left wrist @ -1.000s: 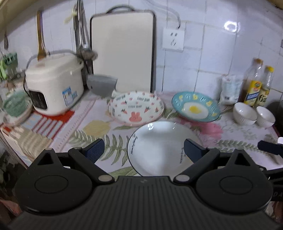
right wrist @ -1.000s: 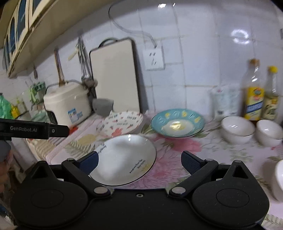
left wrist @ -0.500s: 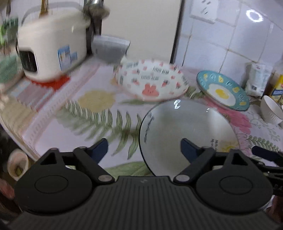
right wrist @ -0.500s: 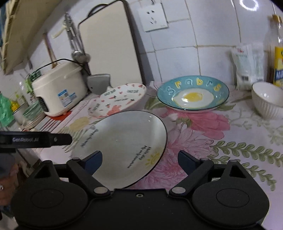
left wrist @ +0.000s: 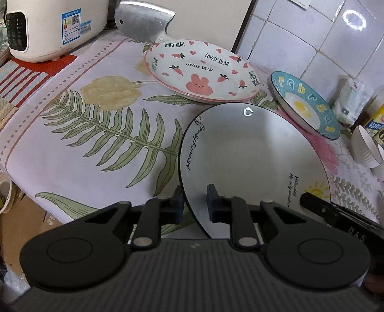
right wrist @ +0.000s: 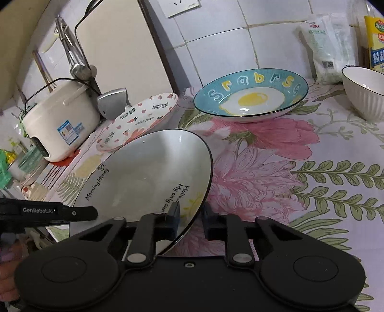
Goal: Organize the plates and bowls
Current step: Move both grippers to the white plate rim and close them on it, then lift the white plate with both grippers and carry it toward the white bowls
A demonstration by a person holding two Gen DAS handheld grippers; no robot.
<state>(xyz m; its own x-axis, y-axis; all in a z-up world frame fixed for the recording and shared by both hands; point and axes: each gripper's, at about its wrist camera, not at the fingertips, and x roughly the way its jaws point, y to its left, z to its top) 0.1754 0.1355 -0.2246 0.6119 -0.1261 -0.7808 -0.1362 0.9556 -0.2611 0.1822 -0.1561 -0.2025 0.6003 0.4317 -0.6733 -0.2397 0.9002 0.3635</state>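
Left gripper (left wrist: pixel 195 202): jaws nearly together and closing, one finger under and one over the near-left rim of the white plate (left wrist: pixel 252 163); the pads look pressed on the rim.
Right gripper (right wrist: pixel 190 219): jaws nearly together and closing, straddling the near-right rim of the same plate, inner pad over the sun drawing; the pads appear to press on it.
White plate: on the floral tablecloth (left wrist: pixel 91 134) near the counter's front edge, black-rimmed, lettered "Morning Honey"; held at two opposite near edges.
Plate lift: cannot tell whether it rests flat or has left the cloth.
Bunny plate (left wrist: pixel 204 72): just behind the white plate, its far edge propped on a cleaver blade (left wrist: pixel 141 20), so it sits tilted.
Egg plate (right wrist: pixel 250 94): teal, behind and to the right, apart from the white plate in the right wrist view.
White bowl (right wrist: pixel 364 92): at the right edge, cut off by the frame.
Rice cooker (left wrist: pixel 52 26): back left, top cropped in the left wrist view.
Hidden: the plate's nearest rim is covered by both gripper bodies.
Person's hand (right wrist: pixel 9 283): partly seen at lower left, dark and blurred.
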